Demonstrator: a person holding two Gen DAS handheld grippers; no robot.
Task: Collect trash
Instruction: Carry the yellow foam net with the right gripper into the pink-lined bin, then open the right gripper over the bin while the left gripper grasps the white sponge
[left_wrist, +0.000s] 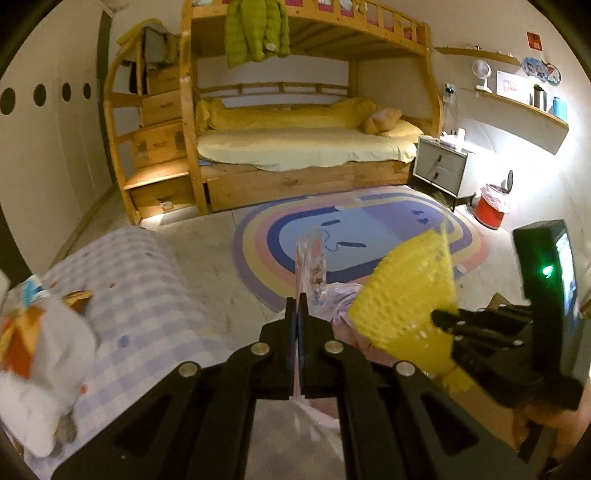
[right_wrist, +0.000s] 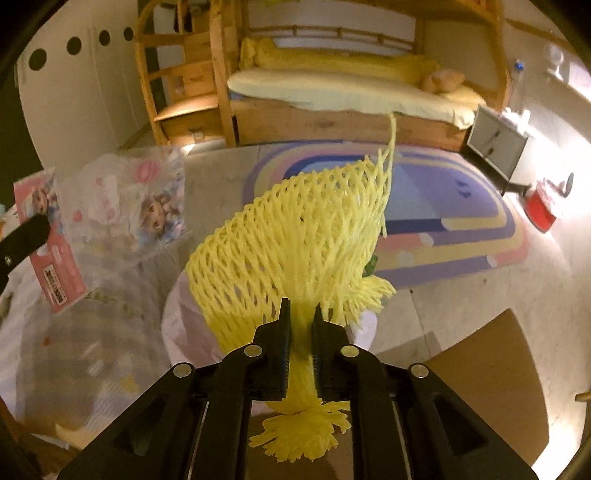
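Both wrist views look forward along their claws, slightly downward, toward the bunk bed (left_wrist: 295, 140) across the rug (right_wrist: 443, 221). Each is tight on its own fingers; they share bed, rug and nightstand (left_wrist: 439, 166).

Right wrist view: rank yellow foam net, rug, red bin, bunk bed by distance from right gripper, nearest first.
1. Foam net: clamped in the right gripper.
2. Rug: floor, ahead right.
3. Red bin: far right, past the rug's edge.
4. Bunk bed: back wall.

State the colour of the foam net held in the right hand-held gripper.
Yellow. The foam net shows best in the right wrist view.
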